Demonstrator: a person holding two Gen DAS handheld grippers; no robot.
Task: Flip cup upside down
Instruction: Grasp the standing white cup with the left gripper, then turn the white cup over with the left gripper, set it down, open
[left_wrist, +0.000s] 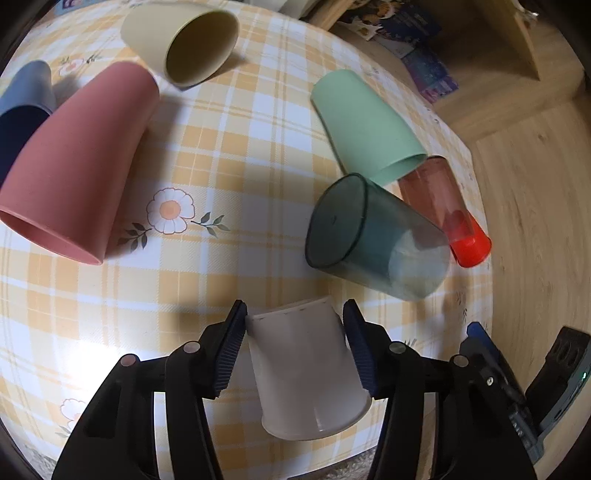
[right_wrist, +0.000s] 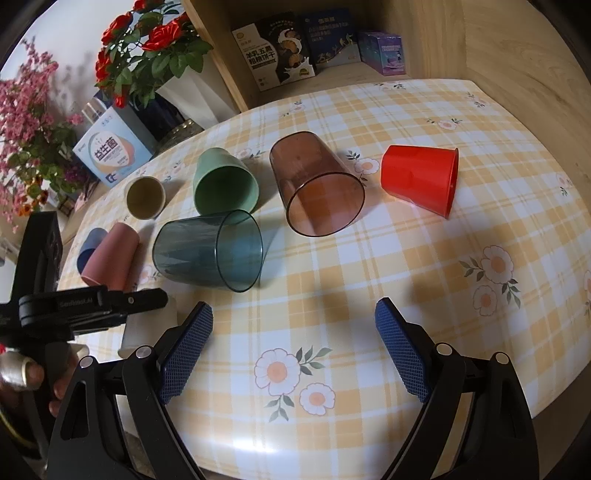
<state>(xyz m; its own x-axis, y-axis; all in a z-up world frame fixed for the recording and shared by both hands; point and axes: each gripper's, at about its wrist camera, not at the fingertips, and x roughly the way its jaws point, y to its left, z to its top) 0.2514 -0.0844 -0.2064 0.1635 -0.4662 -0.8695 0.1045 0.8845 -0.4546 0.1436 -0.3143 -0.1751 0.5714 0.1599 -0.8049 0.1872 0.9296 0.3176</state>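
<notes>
My left gripper is shut on a white cup, pads pressing its two sides. The cup's wide open mouth faces the camera and its narrow base points away, over the table's near edge. The right wrist view shows only a sliver of this white cup behind the left gripper's black finger, with a person's hand at the frame's lower left. My right gripper stands open over bare cloth with nothing between its blue pads.
Several cups lie on their sides on the plaid flowered table: pink, beige, blue, mint green, clear teal, clear brown, red. Shelf boxes and flowers stand behind.
</notes>
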